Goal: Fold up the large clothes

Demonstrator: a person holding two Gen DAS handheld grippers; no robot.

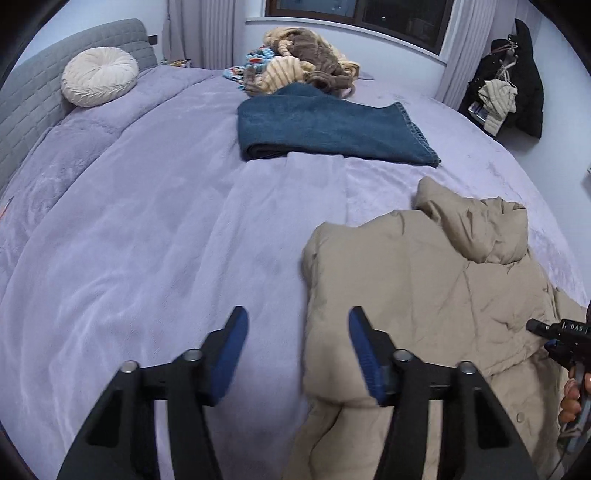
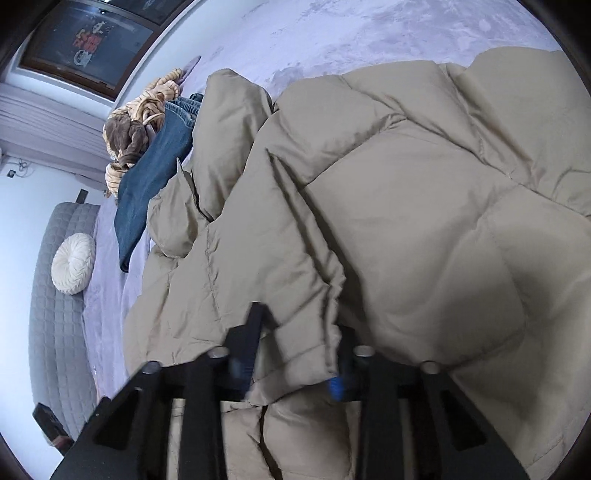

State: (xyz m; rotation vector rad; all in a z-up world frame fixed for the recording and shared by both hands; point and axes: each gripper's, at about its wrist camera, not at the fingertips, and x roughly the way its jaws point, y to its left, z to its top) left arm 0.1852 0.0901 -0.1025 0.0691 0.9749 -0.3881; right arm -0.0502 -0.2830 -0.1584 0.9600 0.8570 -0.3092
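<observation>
You are working over a wide bed point(image 1: 155, 236) covered in a lavender plush blanket that ripples in soft creases toward you. At its head stands a grey quilted headboard point(image 1: 33, 92), with a round cream cushion point(image 1: 99, 75) leaning against it. Across the far side, folded blue jeans point(image 1: 332, 127) lie flat, and behind them sits a heap of striped tan and brown clothes point(image 1: 306, 66) under a dark window point(image 1: 369, 16) flanked by pale curtains. A dark coat point(image 1: 524, 85) hangs in the right corner against the wall.

The beige puffer jacket point(image 1: 424, 295) lies on the near right part of the bed, its hood bunched toward the jeans and well apart from them.

Your left gripper point(image 1: 297, 321) hovers with its jaws spread wide and nothing between them; the blue pads straddle the jacket's left edge, one over blanket, one over fabric. Whether they touch the cloth you cannot tell.

Your right gripper point(image 2: 297, 343) has a thick fold of the jacket point(image 2: 388, 206) running between its fingers, which are drawn in against the fabric on both sides. In the left wrist view, that gripper shows at the far right edge, with your hand point(image 1: 572, 398) on its handle.
</observation>
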